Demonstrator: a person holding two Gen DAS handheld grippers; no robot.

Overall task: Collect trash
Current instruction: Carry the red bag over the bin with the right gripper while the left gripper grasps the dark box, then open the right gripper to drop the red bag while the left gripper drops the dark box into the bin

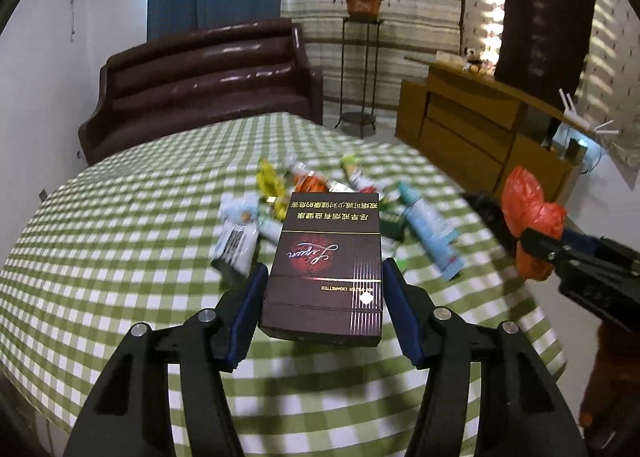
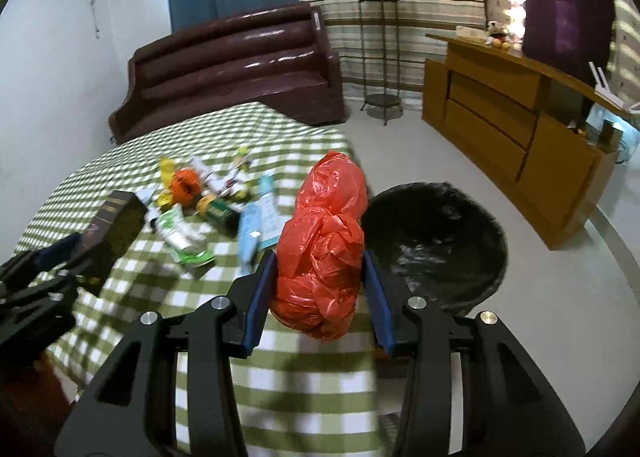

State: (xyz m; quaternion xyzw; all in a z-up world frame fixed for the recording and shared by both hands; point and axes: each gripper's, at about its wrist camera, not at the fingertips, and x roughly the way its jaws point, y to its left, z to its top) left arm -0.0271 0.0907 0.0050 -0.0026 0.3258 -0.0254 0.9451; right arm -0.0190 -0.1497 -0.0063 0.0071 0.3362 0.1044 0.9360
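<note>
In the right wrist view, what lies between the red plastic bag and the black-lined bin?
Nothing. The red plastic bag, clamped in the right gripper, hangs right beside the black-lined bin; only the gripper's right-hand finger crosses the gap in the right wrist view.

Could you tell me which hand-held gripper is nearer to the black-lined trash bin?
Right. The right hand-held gripper, holding the red plastic bag, is beside the trash bin; the left hand-held gripper, holding the cigarette box, is over the table, farther away.

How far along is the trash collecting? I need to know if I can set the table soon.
Nothing looks binned yet: the black-lined bin shows no trash inside. In hand: the left gripper holds a dark maroon cigarette box, the right gripper a crumpled red plastic bag. Left: a pile of wrappers and tubes on the green checked tablecloth.
</note>
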